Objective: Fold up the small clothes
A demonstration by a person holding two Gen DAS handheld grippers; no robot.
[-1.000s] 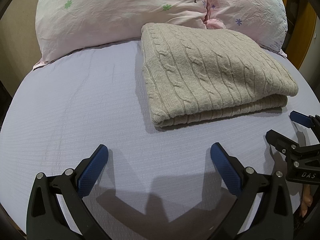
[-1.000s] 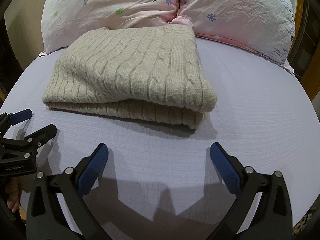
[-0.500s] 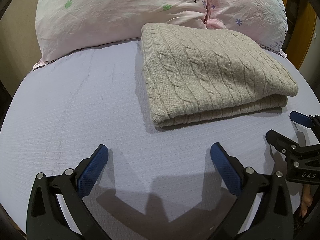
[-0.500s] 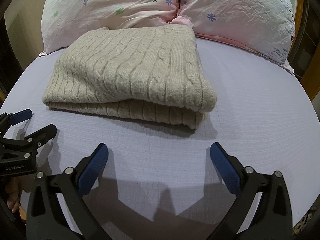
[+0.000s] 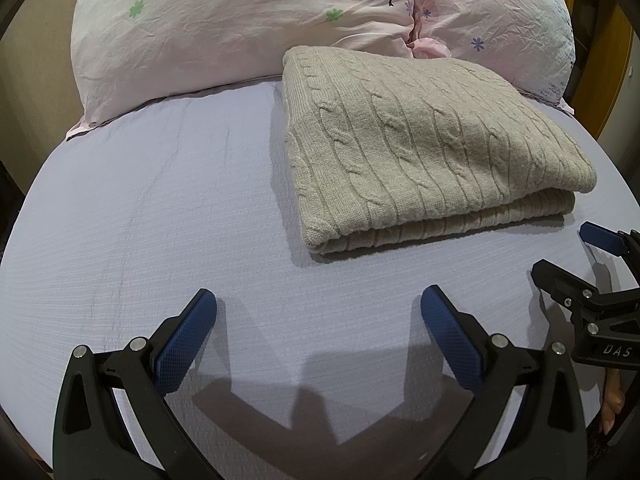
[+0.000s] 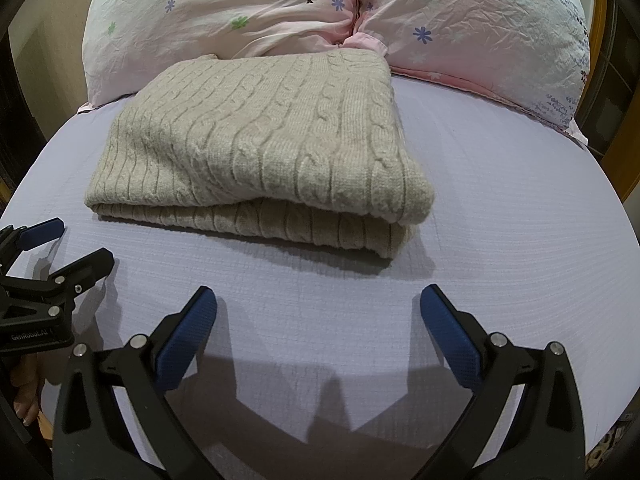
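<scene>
A beige cable-knit sweater [image 5: 420, 140] lies folded in a neat rectangle on the lilac bed sheet [image 5: 160, 208], close to the pillows; it also shows in the right wrist view [image 6: 272, 140]. My left gripper [image 5: 318, 312] is open and empty, low over the sheet, short of the sweater's near left corner. My right gripper [image 6: 318, 312] is open and empty, short of the sweater's near right corner. Each gripper shows at the edge of the other's view: the right gripper [image 5: 568, 252] and the left gripper [image 6: 68, 240], both with jaws apart.
Two pink flowered pillows [image 5: 240, 20] [image 6: 480, 24] lie against the head of the bed behind the sweater. A wooden bed frame [image 5: 608, 60] rises at the far right. Bare sheet [image 6: 520, 200] stretches to the right of the sweater.
</scene>
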